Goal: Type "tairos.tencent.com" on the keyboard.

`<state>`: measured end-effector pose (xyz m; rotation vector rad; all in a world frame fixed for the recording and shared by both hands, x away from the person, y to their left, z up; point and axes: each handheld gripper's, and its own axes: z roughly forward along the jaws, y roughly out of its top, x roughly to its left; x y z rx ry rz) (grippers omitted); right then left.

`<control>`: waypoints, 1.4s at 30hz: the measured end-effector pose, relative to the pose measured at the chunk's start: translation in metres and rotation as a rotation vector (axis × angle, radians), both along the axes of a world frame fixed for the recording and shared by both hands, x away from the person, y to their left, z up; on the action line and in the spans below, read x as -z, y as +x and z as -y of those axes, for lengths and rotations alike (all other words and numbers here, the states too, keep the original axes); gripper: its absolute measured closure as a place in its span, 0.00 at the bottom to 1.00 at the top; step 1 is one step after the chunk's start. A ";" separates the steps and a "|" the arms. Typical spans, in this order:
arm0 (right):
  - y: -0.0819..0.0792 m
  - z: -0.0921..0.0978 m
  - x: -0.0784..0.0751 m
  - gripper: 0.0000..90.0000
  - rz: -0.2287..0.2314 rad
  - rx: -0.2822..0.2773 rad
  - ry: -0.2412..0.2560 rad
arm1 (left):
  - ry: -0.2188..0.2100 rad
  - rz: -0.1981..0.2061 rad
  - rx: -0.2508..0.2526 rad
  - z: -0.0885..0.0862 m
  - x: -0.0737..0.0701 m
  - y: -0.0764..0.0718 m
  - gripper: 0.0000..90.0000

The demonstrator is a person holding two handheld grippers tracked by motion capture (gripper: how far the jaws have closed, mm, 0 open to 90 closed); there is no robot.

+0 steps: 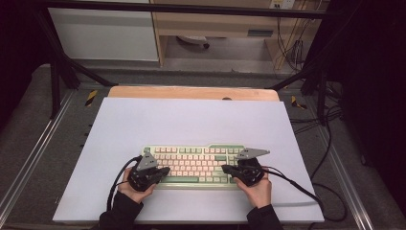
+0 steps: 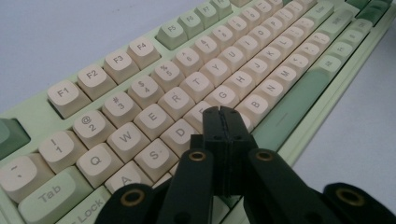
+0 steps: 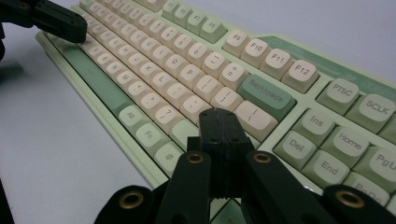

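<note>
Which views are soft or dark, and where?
High view: sheet evenly lit, surroundings dark, keyboard legends too small to read. Left gripper view: near keys sharp, far keys blurred, left gripper slightly soft. Right gripper view: Backspace key legible, far keys blurred, right gripper dark.
</note>
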<state>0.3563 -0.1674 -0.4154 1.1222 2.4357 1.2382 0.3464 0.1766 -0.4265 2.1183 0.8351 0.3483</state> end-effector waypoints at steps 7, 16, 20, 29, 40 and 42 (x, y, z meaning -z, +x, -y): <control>0.000 0.000 0.000 1.00 0.002 -0.005 -0.002 | -0.014 0.011 -0.013 -0.006 -0.005 0.000 1.00; 0.001 -0.001 0.002 1.00 -0.003 -0.011 -0.001 | -0.006 0.029 -0.037 -0.012 -0.013 0.004 1.00; 0.001 -0.001 0.002 1.00 -0.003 -0.011 0.003 | -0.005 0.036 -0.049 -0.013 -0.017 0.008 1.00; 0.001 -0.001 0.002 1.00 -0.004 -0.019 0.004 | 0.005 0.035 -0.074 -0.012 -0.020 0.021 1.00; 0.001 -0.002 0.003 1.00 -0.002 -0.026 0.001 | 0.016 0.009 -0.087 -0.004 -0.009 0.032 1.00; 0.001 -0.002 0.004 1.00 -0.001 -0.030 -0.004 | 0.017 0.006 -0.085 -0.004 -0.007 0.032 1.00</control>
